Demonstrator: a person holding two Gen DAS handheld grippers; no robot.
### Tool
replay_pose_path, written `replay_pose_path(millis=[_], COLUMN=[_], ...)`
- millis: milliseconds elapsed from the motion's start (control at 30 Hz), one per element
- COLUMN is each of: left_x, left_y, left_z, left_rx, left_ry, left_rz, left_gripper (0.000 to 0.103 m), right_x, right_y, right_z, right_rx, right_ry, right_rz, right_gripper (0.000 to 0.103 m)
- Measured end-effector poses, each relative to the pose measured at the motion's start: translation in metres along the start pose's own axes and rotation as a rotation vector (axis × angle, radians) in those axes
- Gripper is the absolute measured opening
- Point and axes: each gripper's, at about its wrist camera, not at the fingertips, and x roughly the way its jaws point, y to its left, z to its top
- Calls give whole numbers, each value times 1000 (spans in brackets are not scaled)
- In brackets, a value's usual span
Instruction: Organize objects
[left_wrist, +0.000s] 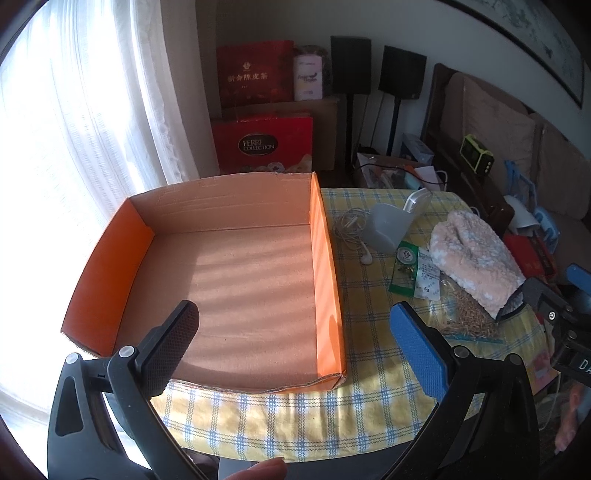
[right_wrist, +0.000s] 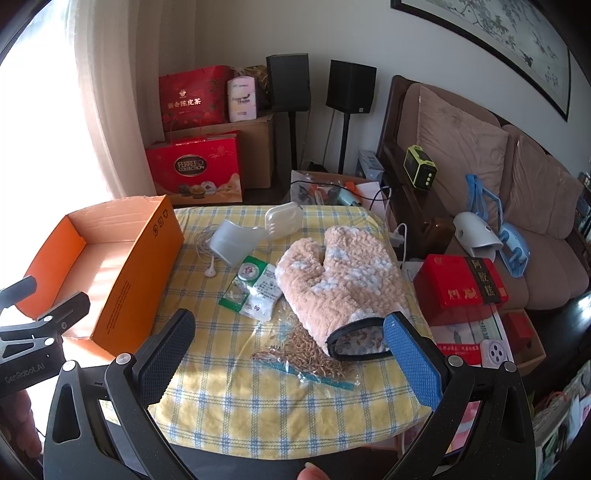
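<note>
Orange box (left_wrist: 229, 280) open, upright – fuzzy pink mitt (right_wrist: 340, 280) flat over seed bag (right_wrist: 306, 354), beside sachets (right_wrist: 255, 288)

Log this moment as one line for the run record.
left gripper open over orange box | right gripper open near oven mitt | box empty

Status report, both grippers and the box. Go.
Left gripper open, over orange box; box empty. Right gripper open, short of oven mitt. Mitt lies on seed bag. Path clear.

Matt cardboard box (left_wrist: 229, 280), fluffy cloth mitt (right_wrist: 332, 280), glossy plastic packets (right_wrist: 255, 291), woven checked tablecloth (right_wrist: 258, 402).
</note>
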Motion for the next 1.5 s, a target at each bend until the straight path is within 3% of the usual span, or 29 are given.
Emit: replay_pose_path(millis=[533, 800, 1000, 1267, 1300, 1367, 1433, 1500], left_x=[58, 75, 62, 47, 47, 50, 53, 55], left_y=[6, -1, 6, 0, -1, -2, 0, 1], left_z=[19, 15, 4, -17, -18, -19, -20, -22], left_rx=[-37, -7, -17, 65, 69, 61, 48, 31], left_ry=[112, 155, 147, 128, 130, 141, 153, 163], left_rz=[-128, -150, -171, -142, -145, -166, -201, -255], left_gripper=[102, 71, 73, 74, 71, 50, 36, 28], right_x=[53, 87, 94, 83, 83, 82, 82, 82], right_y=[-50, -77, -78, -75, -75, -75, -75, -75], right_z=[22, 25, 9, -7, -8, -10, -13, -15], right_rx=[45, 82, 97, 99, 101, 106, 112, 117], right_ry=[44, 105, 140, 152, 155, 159, 164, 171], right_rz=[-79, -65, -35, -30, -27, -24, -21, -10], right_gripper=[103, 102, 101, 100, 100, 97, 94, 91])
